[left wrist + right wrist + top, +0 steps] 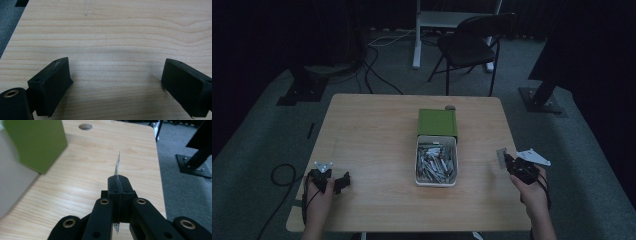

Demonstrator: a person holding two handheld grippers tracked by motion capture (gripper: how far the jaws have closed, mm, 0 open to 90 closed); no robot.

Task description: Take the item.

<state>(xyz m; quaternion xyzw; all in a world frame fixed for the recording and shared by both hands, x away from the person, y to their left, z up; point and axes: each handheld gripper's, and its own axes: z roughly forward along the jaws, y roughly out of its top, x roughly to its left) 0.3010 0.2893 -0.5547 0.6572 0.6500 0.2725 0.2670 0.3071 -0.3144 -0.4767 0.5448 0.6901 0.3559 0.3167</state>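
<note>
So from the high view I've got the wooden table [377, 140] in the middle of the frame, and sitting at its center is a green box [437, 122] with a white tray [436, 161] pulled out toward the bottom of the frame, packed with what look like small silvery packets [435, 164]. Too small for me to tell exactly what they are.

My left gripper [343, 182] is down at the lower left of the high view, low over the table near its front corner. In the left gripper view [116, 82] the jaws stand wide apart with nothing but bare wood grain between them.

My right gripper [506, 161] is at the lower right of the high view, just off the right edge of the table, well apart from the tray. It's got one thin silvery packet [501, 158] pinched. In the right gripper view [119, 181] the jaws are pressed together on the packet [117, 166], which I'm seeing edge-on, sticking up above the tips and poking out a bit below them too. The green box [35, 142] is blurry at the upper left of that view, and there's a round hole [85, 126] in the tabletop near the top.

Past the table, top of the high view, there's a dark folding chair [472, 42] on the carpet.
</note>
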